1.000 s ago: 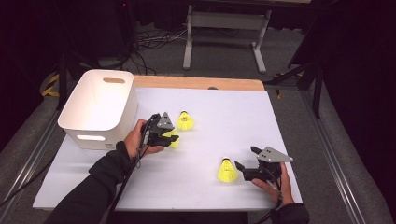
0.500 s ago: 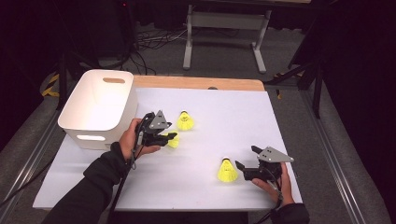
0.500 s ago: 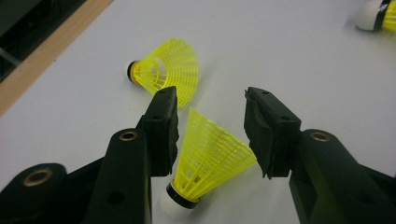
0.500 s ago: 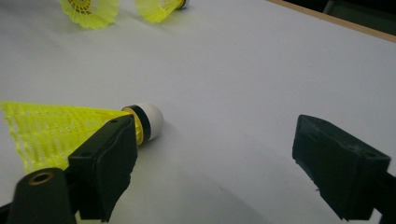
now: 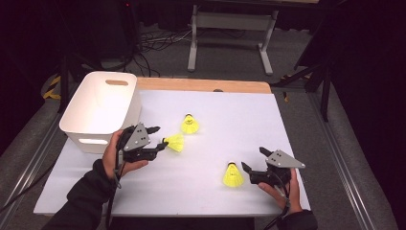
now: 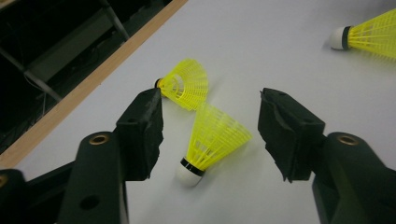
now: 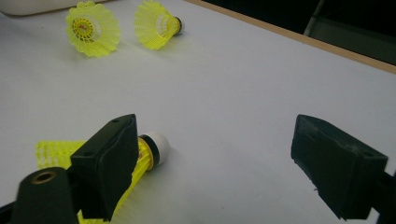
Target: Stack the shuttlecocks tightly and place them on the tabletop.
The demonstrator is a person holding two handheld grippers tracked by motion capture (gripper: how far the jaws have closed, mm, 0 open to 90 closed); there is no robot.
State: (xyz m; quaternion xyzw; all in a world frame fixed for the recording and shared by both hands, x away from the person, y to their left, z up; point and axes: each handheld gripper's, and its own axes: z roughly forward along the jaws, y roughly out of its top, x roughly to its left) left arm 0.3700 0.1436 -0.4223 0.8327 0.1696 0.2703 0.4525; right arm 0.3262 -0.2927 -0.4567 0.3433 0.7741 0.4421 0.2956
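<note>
Yellow shuttlecock (image 6: 212, 140) lying on its side on the white table (image 5: 287, 124) between the spread jaws of the left gripper (image 5: 158, 139), cork toward the hand, skirt fanning away, right gripper (image 5: 250, 171) likewise open beside another shuttlecock (image 5: 232, 175).

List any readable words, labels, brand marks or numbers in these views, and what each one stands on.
None can be read: no print shows on the white bin, the three yellow shuttlecocks, for example the one between the left gripper jaws, the white table sheet, or the right gripper.
</note>
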